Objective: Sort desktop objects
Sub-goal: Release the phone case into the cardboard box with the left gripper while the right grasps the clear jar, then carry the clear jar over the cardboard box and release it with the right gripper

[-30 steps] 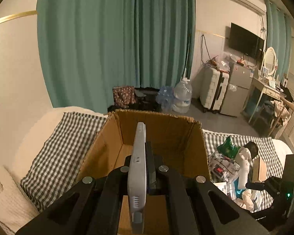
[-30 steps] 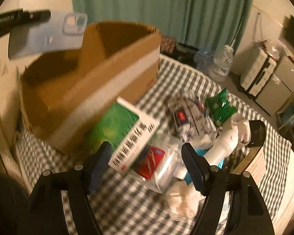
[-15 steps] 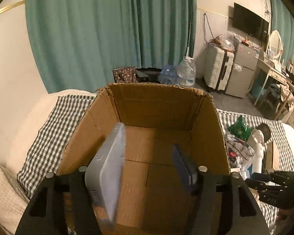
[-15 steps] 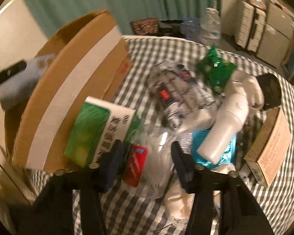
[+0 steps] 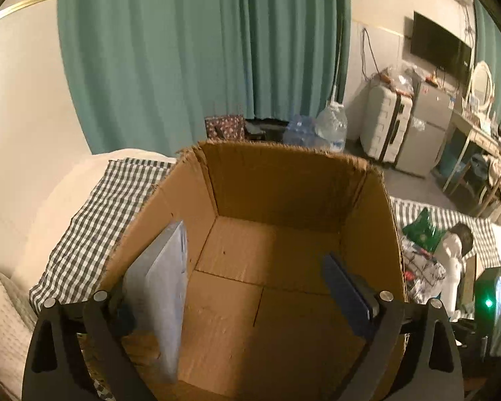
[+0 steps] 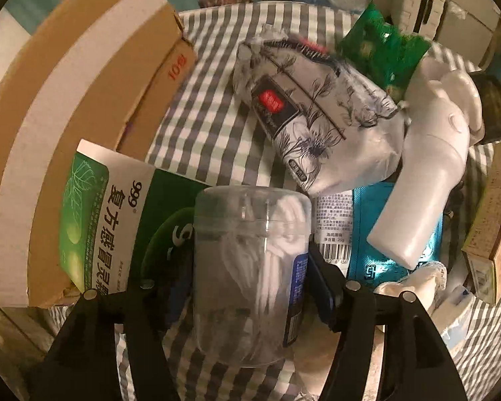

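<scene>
My left gripper (image 5: pixel 237 300) hangs over the open cardboard box (image 5: pixel 284 180), its jaws opening wide. A grey phone (image 5: pixel 163 300) stands on edge inside the box, leaning by the left finger, and the right pad is far from it. My right gripper (image 6: pixel 250 284) points down at the pile on the checked cloth (image 6: pixel 210 127). Its jaws are opening around a clear jar of white cotton swabs (image 6: pixel 250 250). The jar lies between the fingers, and I see no pad pressing on it.
A green-and-white medicine box (image 6: pixel 110 220) leans on the cardboard box (image 6: pixel 66 117) left of the jar. Beyond lie a floral tissue pack (image 6: pixel 310 110), a green snack bag (image 6: pixel 384 53), a white plastic device (image 6: pixel 427 173), a blue packet (image 6: pixel 367 234) and a brown carton (image 6: pixel 491 220).
The left jaws went from shut on the phone to wide open, and the phone now rests in the box. The right gripper dropped onto the pile and now straddles the jar.
</scene>
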